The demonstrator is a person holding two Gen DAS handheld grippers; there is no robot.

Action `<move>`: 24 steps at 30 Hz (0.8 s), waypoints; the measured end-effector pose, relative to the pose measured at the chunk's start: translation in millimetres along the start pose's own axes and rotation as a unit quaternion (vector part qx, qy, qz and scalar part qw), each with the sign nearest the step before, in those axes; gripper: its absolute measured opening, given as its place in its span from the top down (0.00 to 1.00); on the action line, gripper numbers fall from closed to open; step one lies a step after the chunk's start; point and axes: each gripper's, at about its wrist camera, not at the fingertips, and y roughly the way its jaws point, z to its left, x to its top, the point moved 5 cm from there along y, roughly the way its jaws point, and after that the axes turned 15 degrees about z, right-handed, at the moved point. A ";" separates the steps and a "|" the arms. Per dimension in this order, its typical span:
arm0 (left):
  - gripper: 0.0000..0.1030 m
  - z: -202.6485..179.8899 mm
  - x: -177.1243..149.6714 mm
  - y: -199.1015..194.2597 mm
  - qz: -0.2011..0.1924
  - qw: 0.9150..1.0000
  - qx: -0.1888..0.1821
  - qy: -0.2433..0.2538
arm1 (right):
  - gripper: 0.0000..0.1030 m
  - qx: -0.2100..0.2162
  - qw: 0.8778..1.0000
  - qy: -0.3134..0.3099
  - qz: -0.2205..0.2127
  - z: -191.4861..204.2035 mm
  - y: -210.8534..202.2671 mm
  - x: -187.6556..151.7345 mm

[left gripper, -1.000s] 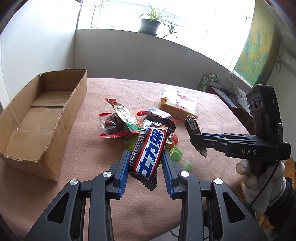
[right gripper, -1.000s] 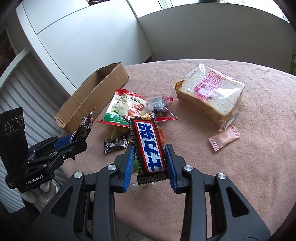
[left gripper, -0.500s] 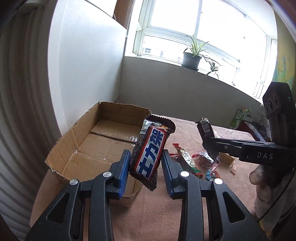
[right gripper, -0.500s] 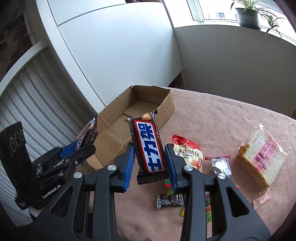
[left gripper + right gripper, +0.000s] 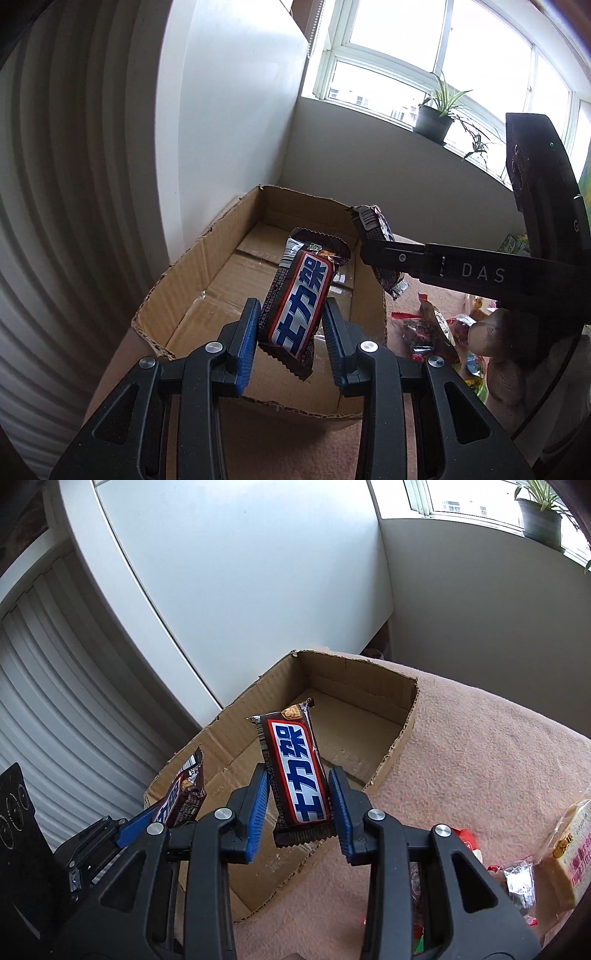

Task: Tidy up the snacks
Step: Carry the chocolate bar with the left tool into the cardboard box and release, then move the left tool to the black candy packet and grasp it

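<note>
Pinching a chocolate bar each, both tongs are held above the cardboard box [image 5: 192,295]. L gripper [image 5: 291,334] is clamped on a brown bar w/ blue lettering [image 5: 295,306], squeezed across its width near the lower end; the upper end sticks up & tilts slightly right. R gripper [image 5: 299,805] is clamped the same way on a 2nd bar of the same kind [image 5: 295,771]. In the left wrist view the R tongs are seen to the right of the L ones, bar poking over the box's right wall; in the right wrist view the L tongs sit lower left, bar near the box's near corner.

Progress, as judged: early. Box floor ahead of both tongs is seen bare, no snacks in it as far as visible. The 2 bars are lifted & brought to the box but not yet released. Left to do: bars to be lowered in & let go, then the rest fetched. Still out on the pink tablecloth [image 5: 480,757], right of the R tongs: a wrapped bread slice [image 5: 570,853], a clear packet w/ dark contents [image 5: 519,878], a red-edged packet [image 5: 436,325] & a few small bits, too blurred to name. So most of the sorting is judged pending.
</note>
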 end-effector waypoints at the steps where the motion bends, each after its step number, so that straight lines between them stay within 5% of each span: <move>1: 0.68 1.5 1.0 -0.6 -0.001 1.000 0.002 -0.002 | 0.66 0.001 1.000 -0.001 0.002 2.4 2.5 2.3; 3: 0.67 5.2 2.0 -0.7 -0.001 1.000 0.007 -0.009 | 0.64 -0.001 1.000 0.000 0.002 5.9 5.8 5.7; 7: 0.58 8.2 1.1 -5.4 -0.009 1.000 0.008 -0.012 | 0.40 -0.003 1.000 0.013 -0.015 1.7 -0.3 6.7; 14: 0.56 1.6 -1.7 -12.7 -0.021 1.000 0.002 -0.001 | 0.40 -0.005 0.999 0.026 -0.020 -19.4 -27.4 -16.5; 24: 0.56 -42.2 -17.6 -6.6 0.008 0.997 -0.059 0.046 | 0.40 -0.070 0.996 0.048 -0.031 -77.1 -94.7 -108.4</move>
